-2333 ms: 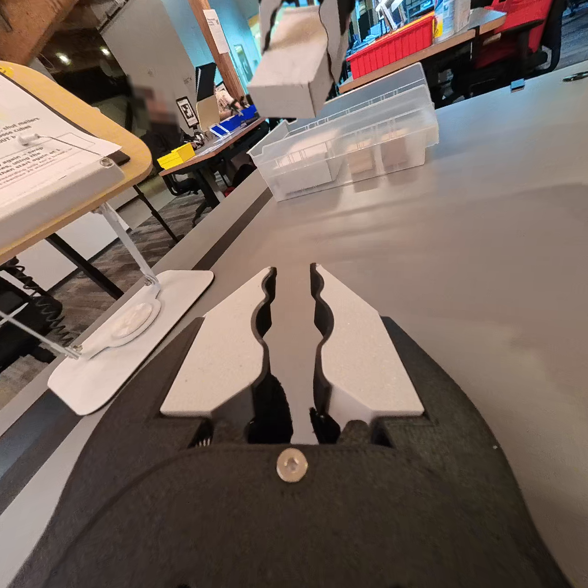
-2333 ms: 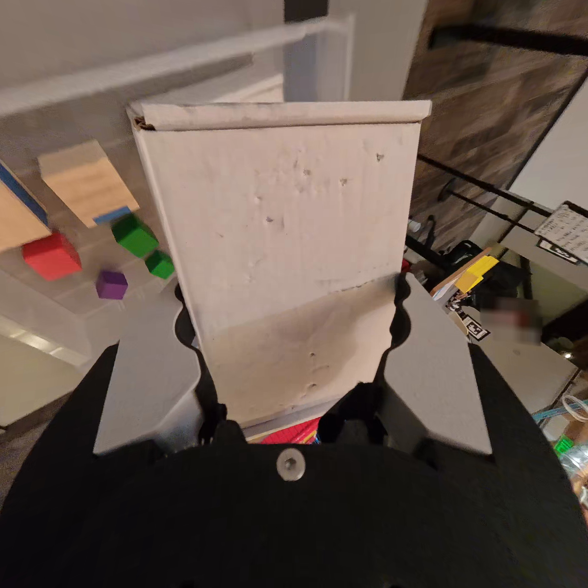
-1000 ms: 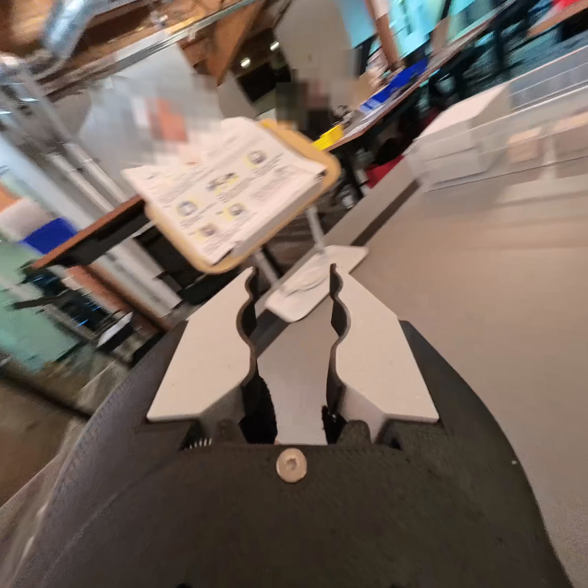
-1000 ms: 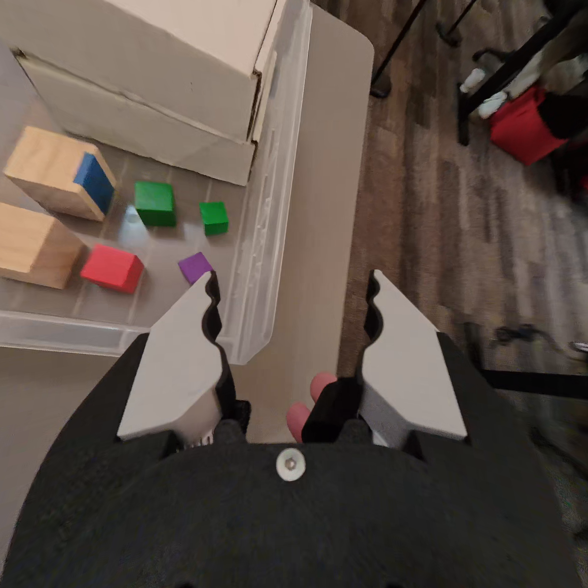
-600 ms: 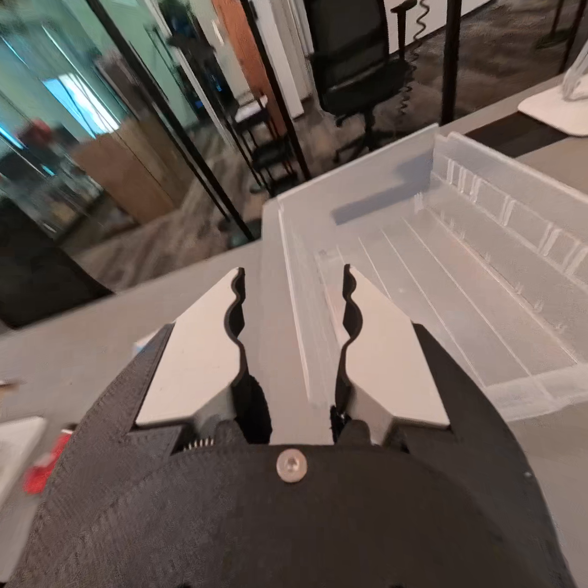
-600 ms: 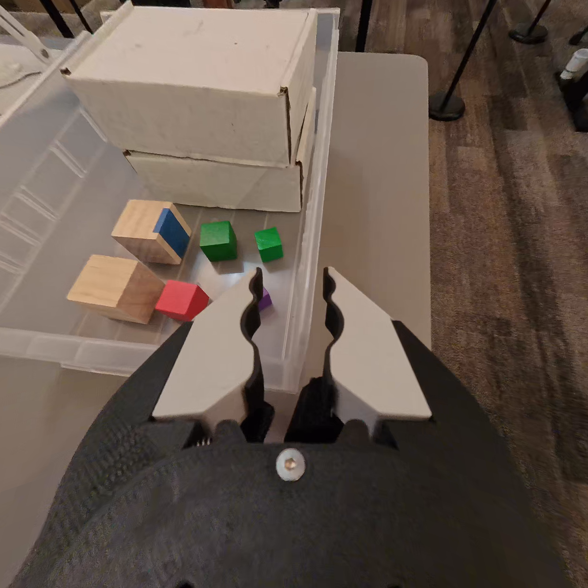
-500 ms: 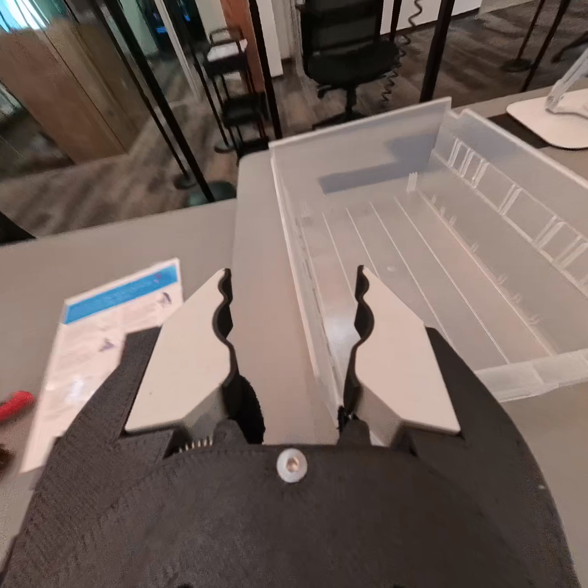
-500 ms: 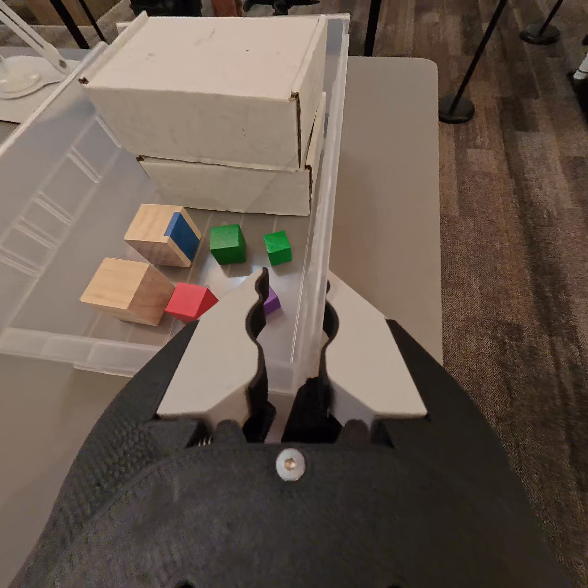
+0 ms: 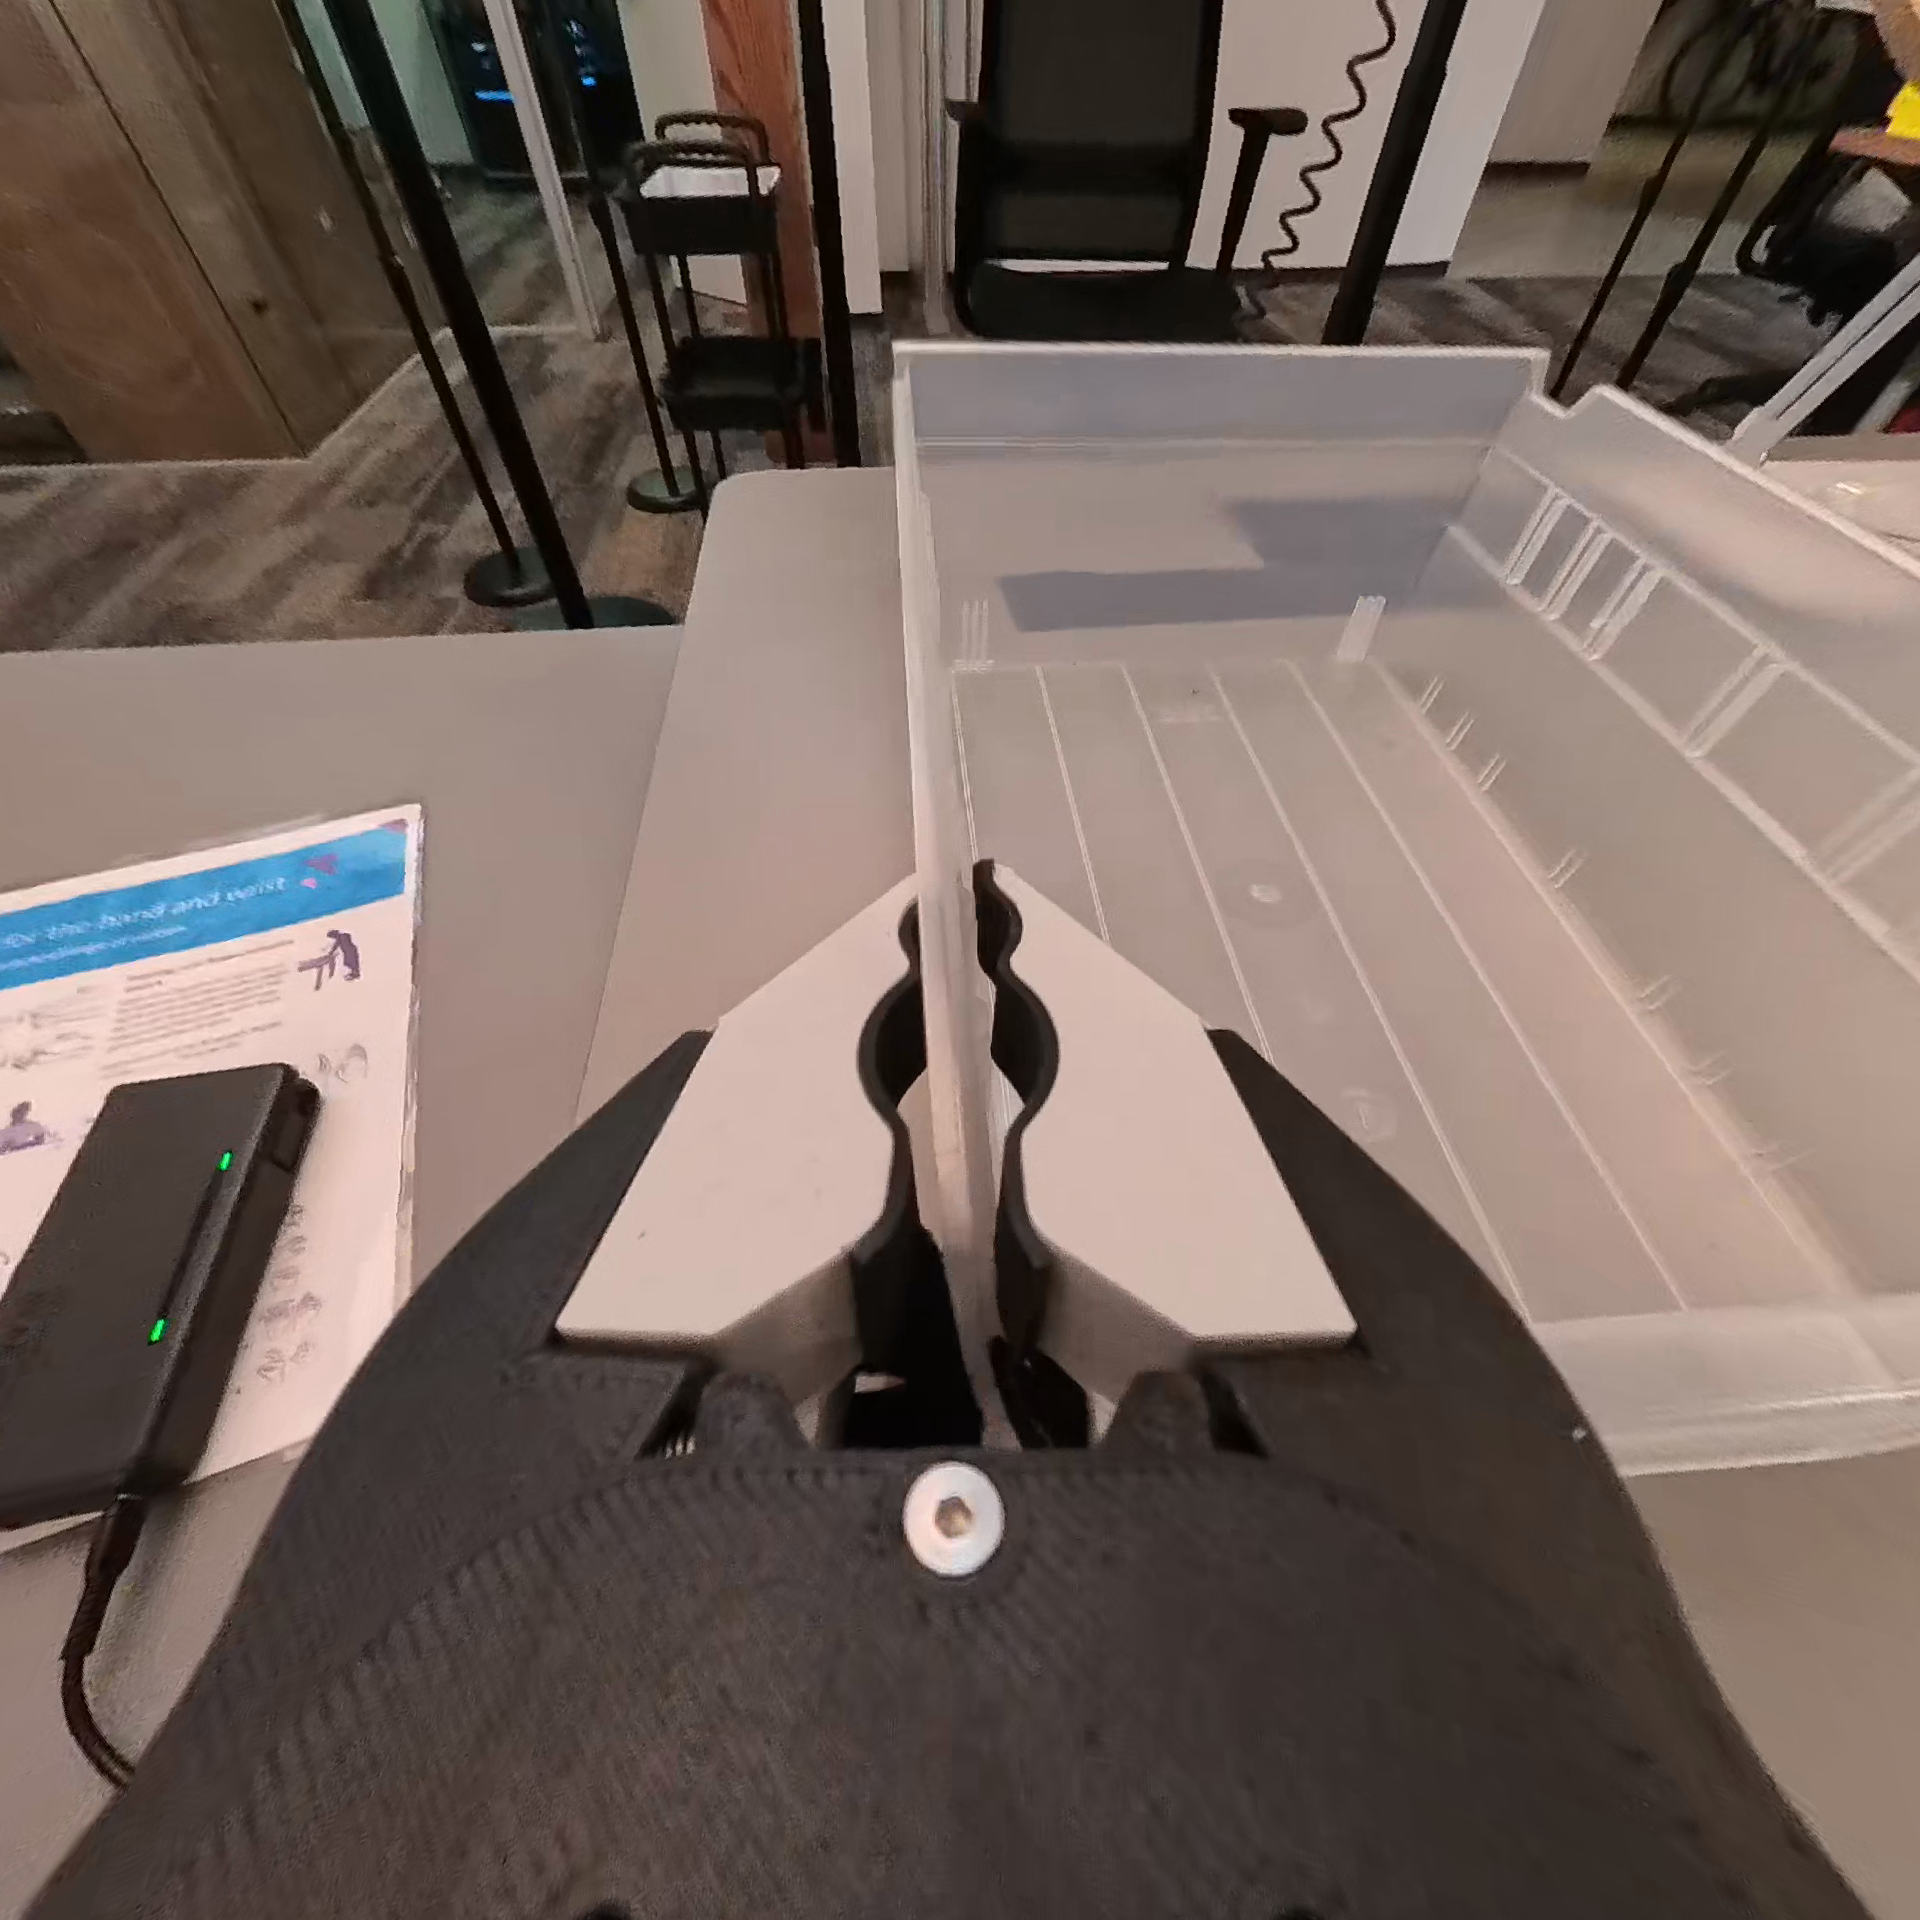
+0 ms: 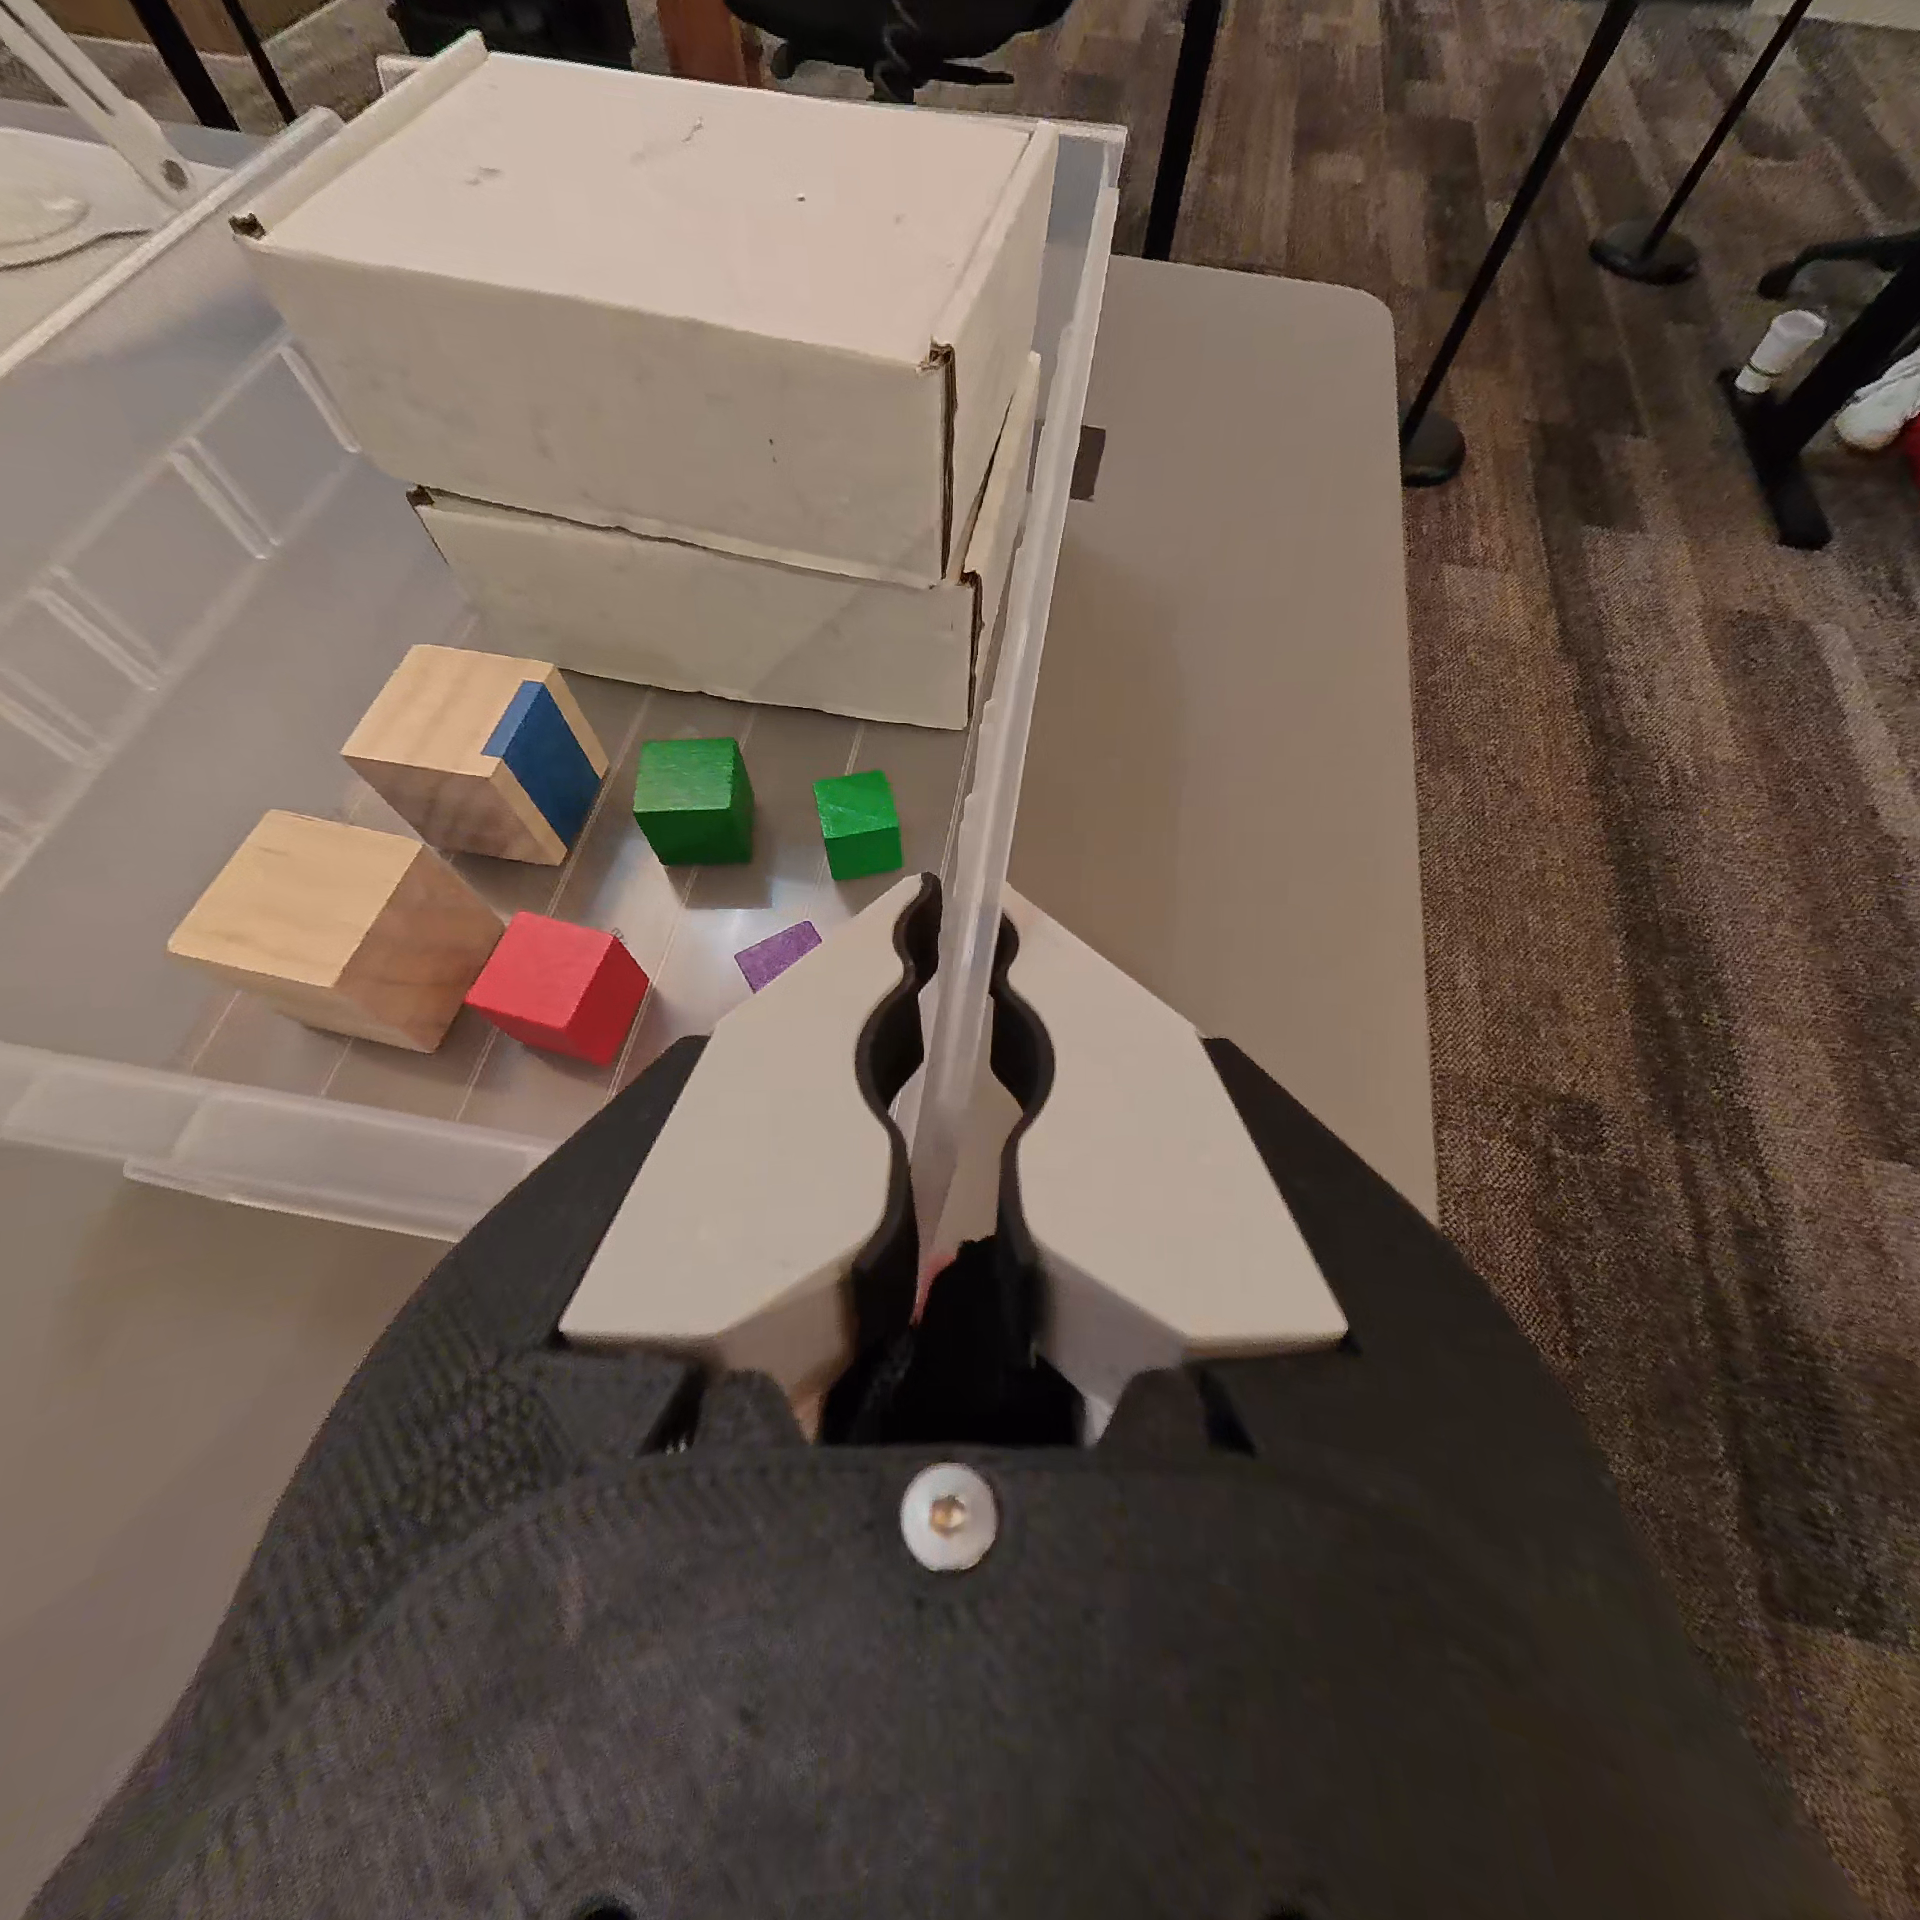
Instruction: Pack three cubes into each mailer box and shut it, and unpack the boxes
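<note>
On my left wrist view the left gripper (image 9: 951, 914) is clamped on the left side wall of a clear plastic bin (image 9: 1455, 790) with nothing in it, sitting on the grey table (image 9: 312, 727); only this view shows the printed sheet (image 9: 260, 935) and the black device (image 9: 135, 1268) with green lights lying on it, to my left. My right wrist view has what the other lacks: the right gripper (image 10: 961, 914) pinched on the right wall of a clear bin (image 10: 260, 1143) that holds two white mailer boxes (image 10: 665, 343), shut and stacked at the far end, with loose cubes in front: two wooden blocks (image 10: 332, 925), two green cubes (image 10: 694, 800), a red cube (image 10: 556, 982), and a purple cube (image 10: 777, 954) partly hidden behind my left finger
</note>
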Demonstrator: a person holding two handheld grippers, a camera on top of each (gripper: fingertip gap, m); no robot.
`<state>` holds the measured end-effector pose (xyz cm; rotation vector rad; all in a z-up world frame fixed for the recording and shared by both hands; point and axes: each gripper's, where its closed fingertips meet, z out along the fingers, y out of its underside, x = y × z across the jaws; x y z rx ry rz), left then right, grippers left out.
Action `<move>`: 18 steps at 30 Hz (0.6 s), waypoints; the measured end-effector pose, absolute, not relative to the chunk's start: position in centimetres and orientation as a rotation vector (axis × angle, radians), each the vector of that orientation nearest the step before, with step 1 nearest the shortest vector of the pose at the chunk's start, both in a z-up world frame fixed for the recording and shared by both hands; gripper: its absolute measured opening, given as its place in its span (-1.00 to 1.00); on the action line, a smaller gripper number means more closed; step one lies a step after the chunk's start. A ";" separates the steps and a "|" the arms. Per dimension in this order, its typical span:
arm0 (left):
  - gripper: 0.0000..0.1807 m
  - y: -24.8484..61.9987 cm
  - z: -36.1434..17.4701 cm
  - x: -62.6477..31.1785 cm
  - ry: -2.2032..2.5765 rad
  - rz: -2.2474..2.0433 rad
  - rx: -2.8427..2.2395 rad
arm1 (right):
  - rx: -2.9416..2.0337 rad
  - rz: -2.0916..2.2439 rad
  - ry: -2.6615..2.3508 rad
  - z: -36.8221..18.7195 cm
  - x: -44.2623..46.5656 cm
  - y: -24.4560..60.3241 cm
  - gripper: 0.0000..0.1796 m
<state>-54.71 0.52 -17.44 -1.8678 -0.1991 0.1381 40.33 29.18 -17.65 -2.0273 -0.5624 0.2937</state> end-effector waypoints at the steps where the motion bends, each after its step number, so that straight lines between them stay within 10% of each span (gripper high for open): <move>1: -0.96 0.5 -17.3 -54.6 -0.189 0.149 -1.862 | -2.028 0.300 -0.563 -17.7 40.0 29.0 -0.96; 18: -0.96 2.4 -9.4 -49.6 -0.059 0.153 -1.568 | -1.983 0.354 -0.556 -17.4 27.2 21.8 -0.91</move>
